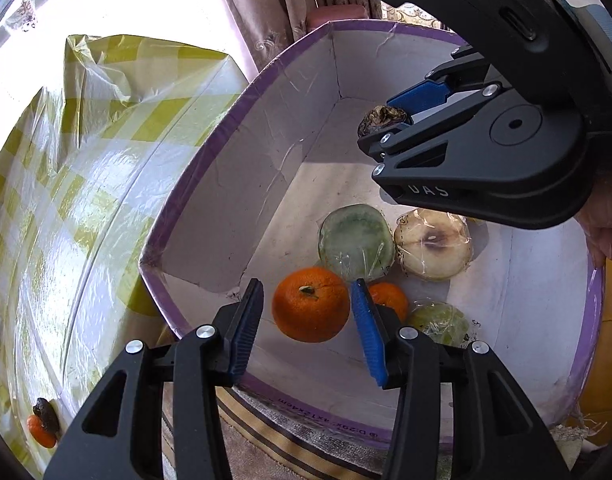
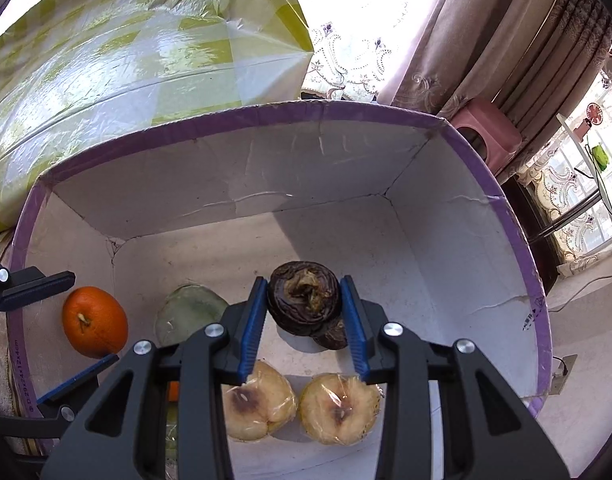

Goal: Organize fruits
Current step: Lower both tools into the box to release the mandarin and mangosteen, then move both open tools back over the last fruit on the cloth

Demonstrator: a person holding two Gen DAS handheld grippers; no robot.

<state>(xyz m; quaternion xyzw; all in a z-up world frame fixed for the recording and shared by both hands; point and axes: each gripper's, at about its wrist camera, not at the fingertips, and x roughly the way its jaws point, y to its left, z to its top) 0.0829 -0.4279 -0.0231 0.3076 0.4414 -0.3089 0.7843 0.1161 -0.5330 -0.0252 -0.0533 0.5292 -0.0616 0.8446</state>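
Left wrist: loose jaws astride orange (image 1: pixel 309 304), right wrist: jaws clamping dark fruit (image 2: pixel 304 304).

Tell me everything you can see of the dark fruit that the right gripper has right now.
The dark fruit is a shrivelled, purple-brown half with a wrinkled skin and a sunken, yellowish-brown middle facing the right wrist camera. The right gripper is shut on it, a blue finger pressed to each side. It hangs above the white floor of the purple-rimmed box, over a shadow. A second dark piece sits just under it; whether they touch is unclear. From the left wrist camera it shows as a crinkled dark lump.
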